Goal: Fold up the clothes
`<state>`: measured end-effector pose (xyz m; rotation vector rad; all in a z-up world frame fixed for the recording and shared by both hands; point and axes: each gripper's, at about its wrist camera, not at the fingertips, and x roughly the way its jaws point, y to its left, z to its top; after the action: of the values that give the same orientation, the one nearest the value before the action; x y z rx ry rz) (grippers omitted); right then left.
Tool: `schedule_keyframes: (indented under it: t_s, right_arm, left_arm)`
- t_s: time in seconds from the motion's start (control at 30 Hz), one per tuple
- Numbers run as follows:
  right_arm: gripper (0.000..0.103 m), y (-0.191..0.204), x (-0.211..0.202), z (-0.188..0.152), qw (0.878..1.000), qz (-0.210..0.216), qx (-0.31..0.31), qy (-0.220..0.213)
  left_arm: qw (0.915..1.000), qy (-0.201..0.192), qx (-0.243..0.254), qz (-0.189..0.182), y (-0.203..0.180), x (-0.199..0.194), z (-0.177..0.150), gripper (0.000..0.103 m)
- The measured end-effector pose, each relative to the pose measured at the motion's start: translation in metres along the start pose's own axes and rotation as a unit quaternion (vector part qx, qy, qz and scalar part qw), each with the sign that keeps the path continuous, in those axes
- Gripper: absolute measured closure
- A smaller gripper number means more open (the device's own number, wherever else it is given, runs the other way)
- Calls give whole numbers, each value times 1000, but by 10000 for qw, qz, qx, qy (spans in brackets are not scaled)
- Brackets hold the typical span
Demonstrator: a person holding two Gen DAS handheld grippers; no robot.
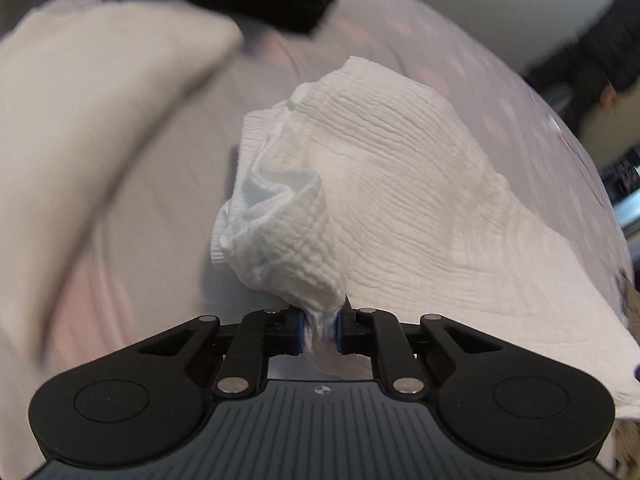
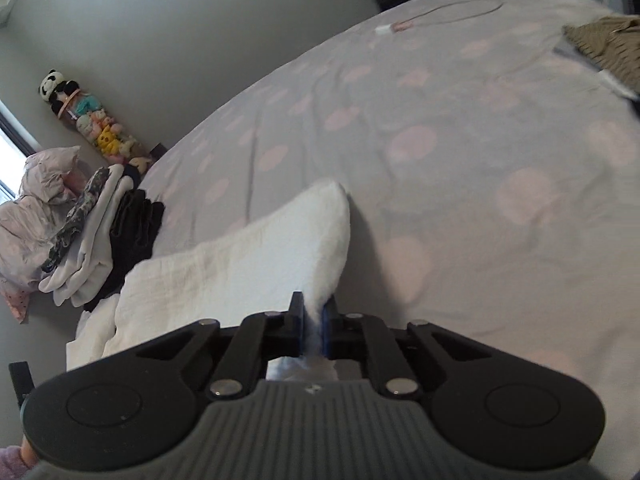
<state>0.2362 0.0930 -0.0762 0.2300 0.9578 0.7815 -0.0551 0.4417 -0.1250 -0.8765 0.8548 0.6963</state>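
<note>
A white crinkled garment point(image 1: 384, 184) hangs bunched above the bed. My left gripper point(image 1: 319, 330) is shut on a pinched corner of it, with cloth squeezed between the blue pads. In the right wrist view the same white garment point(image 2: 256, 256) stretches away to the left, lifted over the bed. My right gripper point(image 2: 313, 332) is shut on another edge of it, cloth showing between its pads. Both grippers hold the garment up off the sheet.
The bed sheet point(image 2: 460, 168) is pale lilac with pink dots. A stack of folded clothes point(image 2: 104, 232) lies at the bed's left edge, with pillows point(image 2: 36, 208) beyond. An olive garment point(image 2: 604, 48) lies at far right. A pale pillow point(image 1: 80, 128) blurs at left.
</note>
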Motion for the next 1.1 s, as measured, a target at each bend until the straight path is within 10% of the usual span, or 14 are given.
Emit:
schedule_keyframes:
  t_s: [0.2,0.47,0.63,0.8,1.1]
  right_arm:
    - [93,-45,-44,-18,9953,-880,226,339]
    - [92,-61,-44,-48,9901,-1264,11,617]
    - [83,-55,-49,-50,9880,-1449,-259,476]
    - [79,-37,-54,-51,9804,-1740,-852,346]
    - [79,35,-34,-63,9652,-1159,-2288,508]
  left_arm:
    - [9965,813,205,21,-35,-2,-53,86]
    - [9929,962,520,474,-43,6,-63,72]
    - [9924,977,619,410,-42,-5,-72,46]
    - [9892,1098,949,193,-56,-18,-83,45]
    - [9856,753,1504,-156,-87,-37,-74,45]
